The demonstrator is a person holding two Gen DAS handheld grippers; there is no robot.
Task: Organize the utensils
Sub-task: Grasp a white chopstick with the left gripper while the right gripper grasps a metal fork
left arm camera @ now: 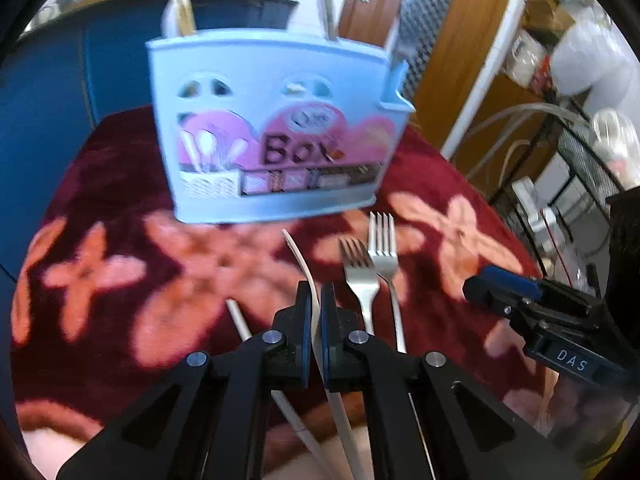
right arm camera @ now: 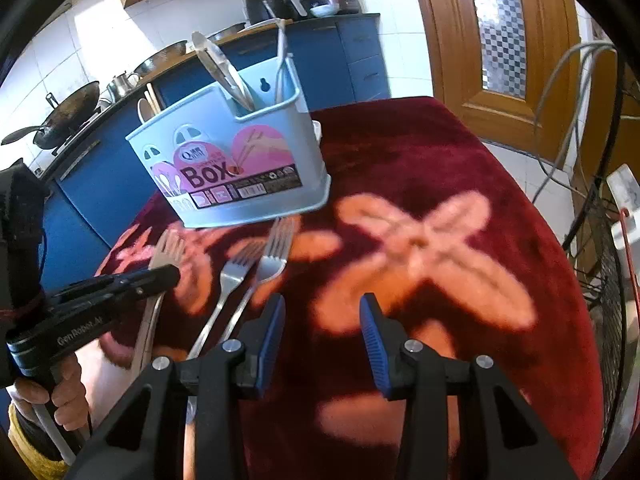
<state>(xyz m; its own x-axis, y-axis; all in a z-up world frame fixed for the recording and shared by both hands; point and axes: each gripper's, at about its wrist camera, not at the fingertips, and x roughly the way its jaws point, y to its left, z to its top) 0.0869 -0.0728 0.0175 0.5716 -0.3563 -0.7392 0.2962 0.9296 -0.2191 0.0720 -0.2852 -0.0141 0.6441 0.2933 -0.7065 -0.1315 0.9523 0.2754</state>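
Steel fork (right arm camera: 152,300) between left gripper (left arm camera: 316,300) fingers (left arm camera: 303,320)

Ahead of the gripper, blue cabinets (right arm camera: 352,56) run under a dark counter against white-tiled walls (right arm camera: 100,24). To its right stands a wooden door (right arm camera: 456,52) with a chequered glass pane (right arm camera: 500,28).

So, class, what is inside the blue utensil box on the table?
Sticking out of the blue utensil box are metal tongs, a pale handle and wooden chopsticks. Their lower ends, and anything shorter inside, are hidden by its walls.
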